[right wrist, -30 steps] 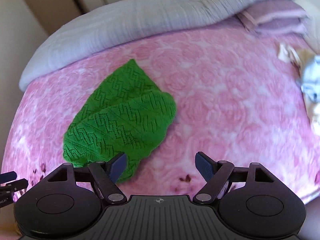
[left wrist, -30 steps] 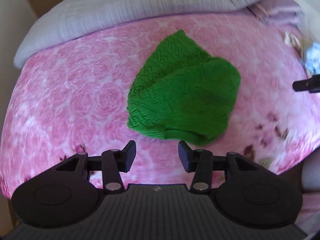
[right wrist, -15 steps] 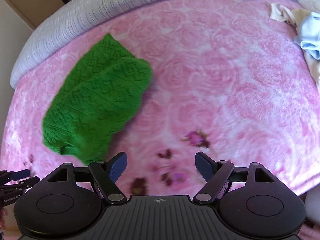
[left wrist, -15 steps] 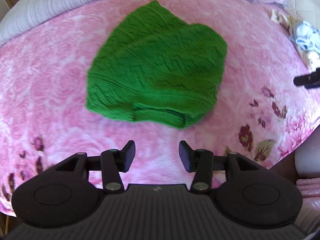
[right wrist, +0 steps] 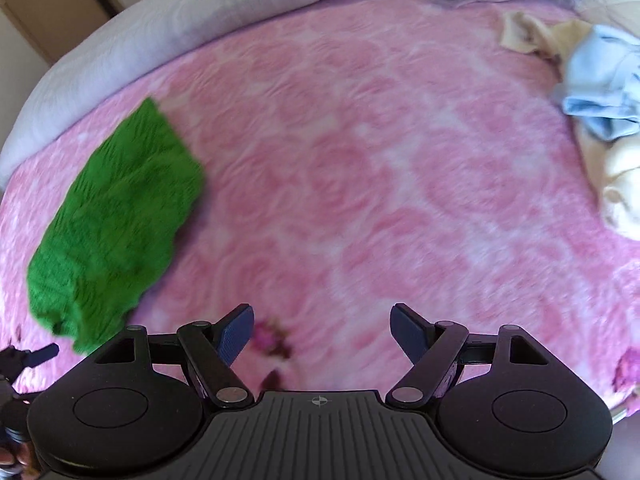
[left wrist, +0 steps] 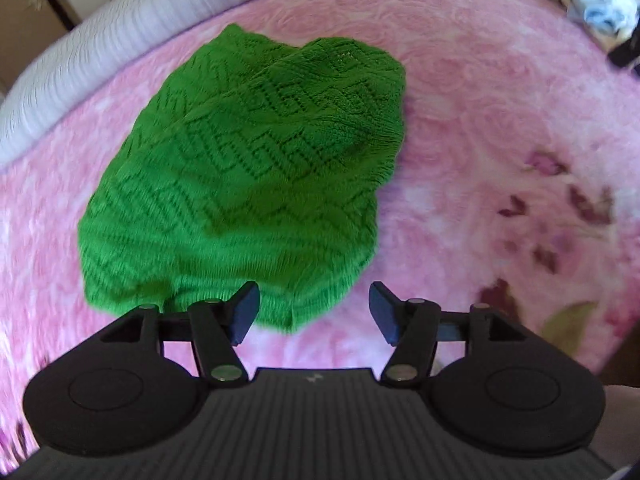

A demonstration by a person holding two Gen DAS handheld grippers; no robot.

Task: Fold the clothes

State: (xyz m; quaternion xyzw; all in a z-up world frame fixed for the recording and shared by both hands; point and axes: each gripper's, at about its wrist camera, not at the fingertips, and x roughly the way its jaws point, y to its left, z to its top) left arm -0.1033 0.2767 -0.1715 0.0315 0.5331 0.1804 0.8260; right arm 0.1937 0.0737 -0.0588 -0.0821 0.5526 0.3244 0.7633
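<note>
Left wrist view: left gripper (left wrist: pixel 313 307) spread and empty just above near hem of folded green knit (left wrist: pixel 248 176), flat on pink rose blanket (left wrist: pixel 480 128). Right wrist view: right gripper (right wrist: pixel 322 334) likewise spread, empty over bare blanket; knit far left, pale clothes pile (right wrist: pixel 596 92) far right.

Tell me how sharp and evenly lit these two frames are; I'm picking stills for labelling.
Left wrist view: the green knitted garment shows a crisp zigzag pattern at centre, smearing toward its near-left edge; the pink floral bedspread blurs at the right. Right wrist view: motion blur nearly everywhere, garment texture mostly lost, and the cream and light blue clothes look washed out. Both views bow the bed with fisheye distortion.
</note>
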